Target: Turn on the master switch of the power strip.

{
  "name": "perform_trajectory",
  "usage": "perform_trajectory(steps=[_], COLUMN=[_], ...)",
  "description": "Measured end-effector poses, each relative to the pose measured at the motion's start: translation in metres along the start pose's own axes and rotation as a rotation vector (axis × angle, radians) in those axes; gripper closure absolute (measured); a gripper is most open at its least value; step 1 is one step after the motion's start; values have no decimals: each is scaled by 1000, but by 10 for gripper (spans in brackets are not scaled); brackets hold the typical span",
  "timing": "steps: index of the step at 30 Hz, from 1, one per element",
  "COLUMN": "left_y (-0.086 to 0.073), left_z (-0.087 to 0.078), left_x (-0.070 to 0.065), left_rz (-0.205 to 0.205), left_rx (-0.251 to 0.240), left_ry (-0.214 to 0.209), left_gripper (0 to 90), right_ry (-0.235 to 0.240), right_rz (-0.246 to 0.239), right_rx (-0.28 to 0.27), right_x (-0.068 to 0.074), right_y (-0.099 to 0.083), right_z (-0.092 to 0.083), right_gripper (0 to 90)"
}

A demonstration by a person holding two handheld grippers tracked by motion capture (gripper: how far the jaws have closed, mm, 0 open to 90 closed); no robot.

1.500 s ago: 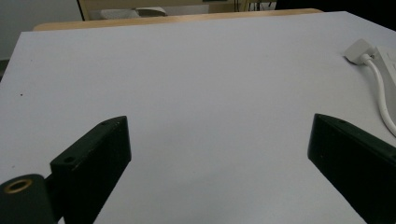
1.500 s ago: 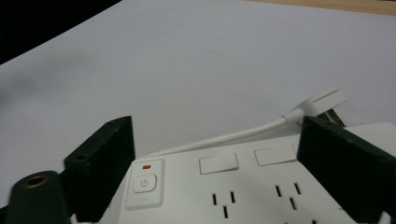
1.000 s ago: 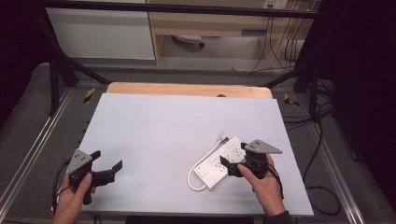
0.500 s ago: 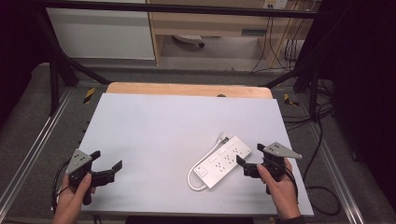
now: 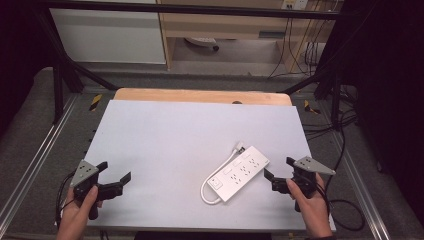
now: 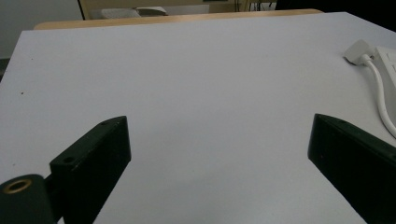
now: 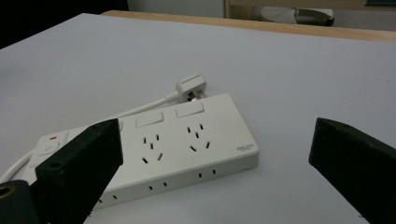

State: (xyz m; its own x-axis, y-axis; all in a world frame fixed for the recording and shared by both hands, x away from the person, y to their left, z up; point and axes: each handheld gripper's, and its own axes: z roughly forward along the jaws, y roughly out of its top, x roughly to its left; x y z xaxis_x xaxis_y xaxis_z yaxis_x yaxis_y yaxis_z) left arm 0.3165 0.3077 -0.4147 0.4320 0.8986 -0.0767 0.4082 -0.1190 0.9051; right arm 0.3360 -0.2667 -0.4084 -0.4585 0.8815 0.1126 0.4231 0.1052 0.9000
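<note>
A white power strip [image 5: 239, 173] lies at an angle on the white table top, right of centre, its cord looping round to a white plug [image 5: 240, 148] at its far end. The right gripper view looks at the power strip [image 7: 154, 149] and plug [image 7: 191, 87] from close by. My right gripper [image 5: 279, 173] stands open just right of the strip, apart from it, with nothing between its jaws. At the table's front left corner my left gripper [image 5: 114, 175] is open and empty. The plug [image 6: 358, 50] and cord [image 6: 382, 95] appear at the right edge of the left gripper view.
The white table top [image 5: 175, 140] has a wooden strip [image 5: 200, 96] along its far edge. Metal rails [image 5: 35, 170] run along both sides. Dark cables [image 5: 345, 205] trail on the floor to the right of the table.
My right gripper has let go of the power strip and drawn back to the right, open. The strip stays where it was set. My left gripper has not moved.
</note>
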Motion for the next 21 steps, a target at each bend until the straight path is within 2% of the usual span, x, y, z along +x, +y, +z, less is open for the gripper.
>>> perform_trajectory(steps=[10,21], left_y=[0,0], left_z=[0,0], left_x=[0,0], left_rz=[-1,-1], left_rx=[-1,-1], left_ry=[1,0], left_gripper=[58,58], right_ry=[-29,-39], right_rz=[6,-6], right_rx=[9,32], right_x=[-15,-21], right_y=[-10,-17], right_z=[-7,-5], right_gripper=[36,42])
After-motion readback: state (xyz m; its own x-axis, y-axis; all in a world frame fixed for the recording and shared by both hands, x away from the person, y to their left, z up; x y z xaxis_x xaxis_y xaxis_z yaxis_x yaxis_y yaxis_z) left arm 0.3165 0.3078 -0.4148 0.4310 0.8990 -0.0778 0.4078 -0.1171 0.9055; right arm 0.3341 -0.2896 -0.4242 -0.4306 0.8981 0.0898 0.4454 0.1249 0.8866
